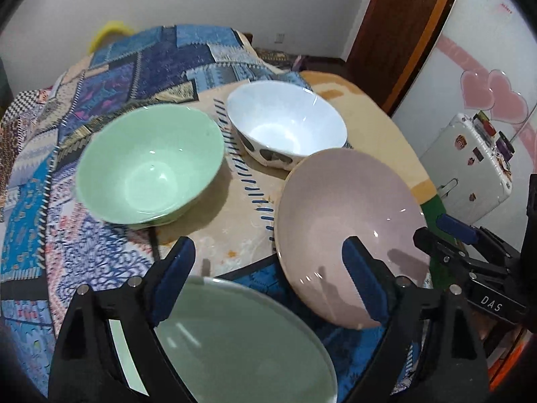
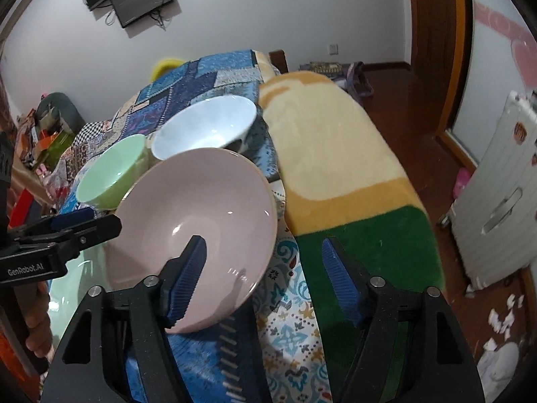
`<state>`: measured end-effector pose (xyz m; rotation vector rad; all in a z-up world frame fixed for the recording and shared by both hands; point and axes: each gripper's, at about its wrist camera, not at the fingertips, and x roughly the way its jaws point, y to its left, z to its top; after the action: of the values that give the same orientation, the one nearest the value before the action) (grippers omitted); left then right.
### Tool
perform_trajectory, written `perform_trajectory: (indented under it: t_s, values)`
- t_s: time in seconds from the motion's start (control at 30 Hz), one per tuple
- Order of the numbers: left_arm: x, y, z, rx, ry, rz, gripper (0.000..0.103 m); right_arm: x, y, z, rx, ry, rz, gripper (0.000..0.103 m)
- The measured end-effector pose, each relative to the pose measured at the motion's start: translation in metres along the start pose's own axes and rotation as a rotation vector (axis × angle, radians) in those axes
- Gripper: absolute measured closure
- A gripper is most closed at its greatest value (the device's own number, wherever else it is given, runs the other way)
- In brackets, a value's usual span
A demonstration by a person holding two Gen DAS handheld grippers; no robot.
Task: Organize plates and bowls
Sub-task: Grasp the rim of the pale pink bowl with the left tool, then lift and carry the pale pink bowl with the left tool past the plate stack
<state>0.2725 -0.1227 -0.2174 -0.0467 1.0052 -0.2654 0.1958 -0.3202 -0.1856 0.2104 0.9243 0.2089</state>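
A mint-green bowl point(image 1: 147, 164), a white bowl point(image 1: 288, 124) with dark blotches outside, a pale pink bowl point(image 1: 342, 221) and a pale green plate point(image 1: 241, 342) sit on a blue patchwork-patterned cloth point(image 1: 100, 77). Blue-padded black left gripper point(image 1: 268, 268).

- I see a glossy mint-green ceramic bowl point(image 1: 147, 164) upright on the patchwork cloth, far left.
- A white ceramic bowl with dark patches outside point(image 1: 287, 122) stands upright just beside it, toward the back.
- A wide pale-pink glazed bowl point(image 1: 345, 231) sits tilted, its near rim down, just in front of the white one.
- A pale-green glass plate point(image 1: 245, 342) lies flat nearest me.
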Motion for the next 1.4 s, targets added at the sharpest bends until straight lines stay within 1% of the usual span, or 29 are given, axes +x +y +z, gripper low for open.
perform_trajectory:
  t_s: [0.03, 0.1, 0.13, 0.17, 0.2, 0.27, 0.3, 0.33, 0.37, 0.4, 0.5, 0.53, 0.57, 0.6, 0.73, 0.9, 1.0, 1.4]
  values:
    - [0.006, -0.001, 0.0, 0.001, 0.005, 0.002, 0.019, 0.002, -0.001, 0.0, 0.004, 0.004, 0.005, 0.046]
    - [0.014, -0.002, 0.001, 0.003, 0.018, -0.003, 0.026, 0.006, -0.003, -0.001, 0.015, 0.015, 0.017, 0.055]
    - [0.017, -0.001, 0.002, 0.002, 0.024, -0.007, 0.033, 0.007, -0.003, -0.001, 0.019, 0.02, 0.024, 0.057]
    - [0.022, -0.001, 0.002, -0.002, 0.034, -0.011, 0.037, 0.008, -0.003, -0.002, 0.02, 0.021, 0.03, 0.062]
    - [0.025, -0.001, 0.002, -0.006, 0.043, -0.016, 0.04, 0.008, -0.002, -0.002, 0.017, 0.022, 0.036, 0.068]
    - [0.031, 0.001, 0.001, -0.017, 0.053, -0.02, 0.05, 0.01, -0.001, -0.003, 0.015, 0.024, 0.046, 0.075]
    - [0.032, 0.001, 0.001, -0.021, 0.055, -0.02, 0.052, 0.01, -0.001, -0.004, 0.015, 0.025, 0.051, 0.077]
    - [0.034, 0.002, 0.001, -0.024, 0.057, -0.021, 0.058, 0.013, -0.001, -0.002, 0.014, 0.027, 0.054, 0.079]
    - [0.036, 0.002, 0.0, -0.025, 0.064, -0.03, 0.066, 0.014, 0.0, -0.003, 0.009, 0.032, 0.057, 0.083]
    - [0.038, 0.001, 0.0, -0.024, 0.072, -0.035, 0.069, 0.016, 0.0, -0.004, 0.008, 0.037, 0.057, 0.086]
    - [0.039, 0.0, -0.003, -0.019, 0.066, -0.041, 0.073, 0.018, 0.001, -0.005, 0.014, 0.043, 0.059, 0.087]
    - [0.039, 0.0, -0.003, -0.023, 0.07, -0.051, 0.079, 0.018, 0.001, -0.004, 0.015, 0.042, 0.059, 0.087]
    - [0.04, 0.0, -0.003, -0.027, 0.083, -0.075, 0.083, 0.016, 0.002, -0.004, 0.015, 0.042, 0.057, 0.087]
    - [0.04, -0.001, -0.004, -0.03, 0.099, -0.101, 0.091, 0.016, 0.002, -0.003, 0.017, 0.043, 0.056, 0.087]
    - [0.038, -0.007, -0.005, -0.011, 0.091, -0.073, 0.091, 0.012, 0.003, -0.003, 0.017, 0.043, 0.046, 0.087]
    - [0.03, -0.009, -0.006, -0.008, 0.094, -0.076, 0.091, 0.004, 0.005, -0.002, 0.012, 0.032, 0.044, 0.087]
    - [0.023, -0.011, -0.007, -0.001, 0.079, -0.074, 0.091, -0.003, 0.008, -0.001, 0.002, 0.017, 0.046, 0.087]
    - [-0.034, -0.013, -0.011, 0.0, 0.0, -0.074, 0.091, -0.037, 0.035, 0.003, -0.035, -0.046, 0.06, 0.087]
